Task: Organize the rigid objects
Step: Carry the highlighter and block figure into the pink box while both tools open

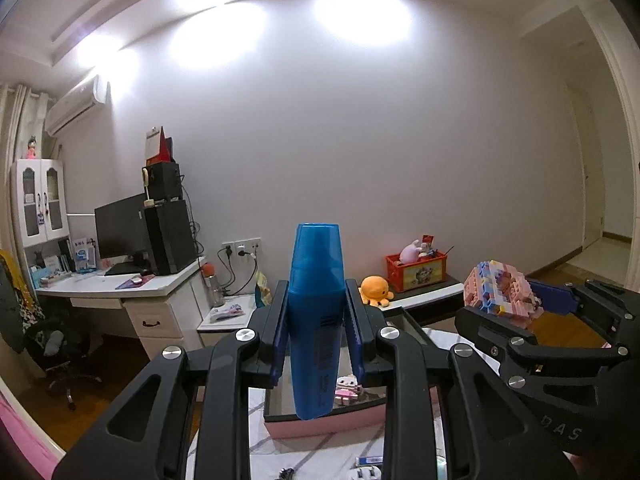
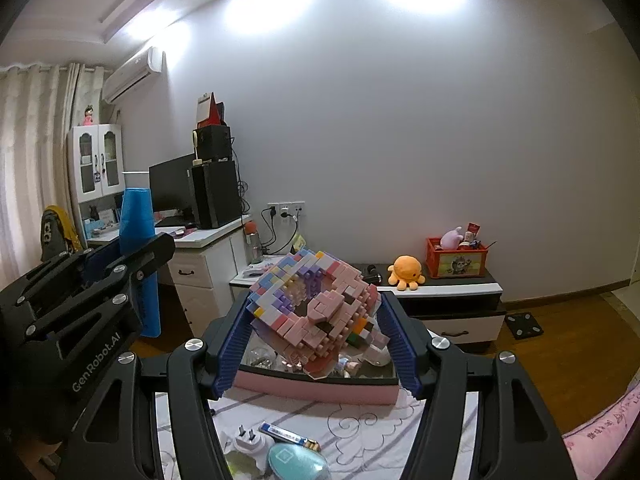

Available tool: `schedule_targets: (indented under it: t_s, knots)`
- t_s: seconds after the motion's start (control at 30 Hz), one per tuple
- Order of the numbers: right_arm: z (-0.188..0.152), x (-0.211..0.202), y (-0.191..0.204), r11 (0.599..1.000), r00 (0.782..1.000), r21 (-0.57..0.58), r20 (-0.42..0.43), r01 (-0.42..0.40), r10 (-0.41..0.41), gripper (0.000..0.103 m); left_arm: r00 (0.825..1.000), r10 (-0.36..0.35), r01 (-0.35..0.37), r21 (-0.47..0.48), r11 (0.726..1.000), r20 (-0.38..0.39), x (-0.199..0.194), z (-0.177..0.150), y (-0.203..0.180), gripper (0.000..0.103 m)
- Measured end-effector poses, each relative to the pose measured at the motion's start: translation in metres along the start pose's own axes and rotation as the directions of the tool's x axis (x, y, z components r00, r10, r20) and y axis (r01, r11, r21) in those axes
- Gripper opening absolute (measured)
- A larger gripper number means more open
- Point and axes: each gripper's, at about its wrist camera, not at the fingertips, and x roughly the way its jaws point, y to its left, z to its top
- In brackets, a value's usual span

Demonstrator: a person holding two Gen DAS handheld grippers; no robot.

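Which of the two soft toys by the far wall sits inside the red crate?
The pale purple plush sits in the red crate. The orange octopus sits outside it, on the low cabinet beside the crate.

Counting what is showing across the two wrist views

Two grippers are showing, the left gripper (image 1: 316,308) and the right gripper (image 2: 314,320), each with two blue fingers (image 1: 279,320); one blue highlighter marker (image 1: 315,320), one brick-built block model (image 2: 316,308), one pink tray (image 2: 320,390), one white plug adapter (image 2: 249,440), one blue tube (image 2: 290,437) and one teal oval case (image 2: 298,465) are showing, while farther off one orange octopus plush (image 2: 406,273), one red crate (image 2: 456,262), one black monitor (image 2: 172,184) and one air conditioner (image 2: 134,74) are sitting.
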Motion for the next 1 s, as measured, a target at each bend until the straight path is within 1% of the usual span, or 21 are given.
schedule_targets:
  t_s: [0.13,0.23,0.33,0.4,0.47,0.53,0.57,0.63,0.67,0.7,0.8,0.83,0.87,0.9,0.93,0.97,1.0]
  knots:
    - [0.003,0.021,-0.001,1.0,1.0,-0.01,-0.017,-0.01,0.009,0.064,0.999,0.012,-0.012,0.008,1.0,-0.029,0.021,-0.006,0.002,0.025]
    - [0.006,0.044,-0.001,1.0,0.999,-0.017,-0.042,-0.013,0.012,0.064,0.997,0.021,-0.02,0.024,1.0,-0.068,0.046,-0.01,0.005,0.025]
    - [0.004,0.069,-0.005,1.0,0.997,-0.025,-0.077,-0.013,0.011,0.064,0.992,0.011,-0.007,0.032,0.999,-0.123,0.078,-0.018,0.009,0.025]
    - [0.0,0.095,-0.009,1.0,0.993,-0.026,-0.119,-0.015,0.012,0.064,0.984,0.001,0.006,0.04,0.999,-0.179,0.106,-0.028,0.01,0.025]
    - [-0.008,0.121,-0.011,0.999,0.985,-0.028,-0.172,-0.022,0.017,0.064,0.97,0.006,0.007,0.053,0.999,-0.244,0.137,-0.041,0.012,0.025]
    - [-0.017,0.145,-0.012,0.999,0.975,-0.034,-0.221,-0.023,0.015,0.064,0.952,-0.008,0.021,0.039,0.999,-0.307,0.164,-0.056,0.014,0.025]
    - [-0.025,0.162,-0.011,0.999,0.966,-0.045,-0.26,-0.021,0.009,0.064,0.939,-0.007,0.024,0.043,0.999,-0.345,0.179,-0.066,0.014,0.025]
    - [-0.034,0.181,-0.013,0.998,0.955,-0.052,-0.296,-0.019,0.003,0.064,0.923,0.003,0.019,0.054,0.998,-0.385,0.199,-0.08,0.013,0.025]
    - [-0.041,0.194,-0.014,0.998,0.946,-0.062,-0.325,-0.008,-0.013,0.064,0.912,0.002,0.021,0.053,0.998,-0.41,0.21,-0.088,0.012,0.025]
    - [-0.045,0.201,-0.015,0.998,0.941,-0.063,-0.338,-0.001,-0.02,0.064,0.904,0.002,0.022,0.051,0.998,-0.428,0.217,-0.094,0.011,0.025]
    - [-0.054,0.221,-0.017,0.997,0.925,-0.077,-0.376,0.021,-0.049,0.064,0.886,0.007,0.018,0.05,0.999,-0.464,0.234,-0.107,0.009,0.026]
    - [-0.056,0.225,-0.018,0.996,0.925,-0.082,-0.375,0.027,-0.056,0.064,0.882,0.008,0.015,0.044,0.999,-0.472,0.239,-0.11,0.01,0.026]
    - [-0.058,0.229,-0.018,0.995,0.922,-0.091,-0.382,0.033,-0.065,0.064,0.883,0.009,0.009,0.036,0.999,-0.469,0.242,-0.112,0.012,0.027]
    - [-0.059,0.232,-0.019,0.995,0.919,-0.091,-0.389,0.034,-0.067,0.065,0.884,0.012,0.003,0.032,0.999,-0.467,0.244,-0.112,0.013,0.028]
    - [-0.059,0.234,-0.02,0.996,0.919,-0.087,-0.388,0.031,-0.063,0.065,0.885,0.02,-0.006,0.031,0.999,-0.465,0.244,-0.113,0.013,0.037]
    - [-0.059,0.235,-0.022,0.997,0.922,-0.079,-0.383,0.025,-0.054,0.066,0.886,0.017,-0.006,0.025,1.0,-0.463,0.245,-0.113,0.015,0.042]
    - [-0.058,0.237,-0.024,0.997,0.921,-0.076,-0.385,0.024,-0.052,0.066,0.887,0.012,-0.004,0.017,1.0,-0.461,0.245,-0.113,0.016,0.053]
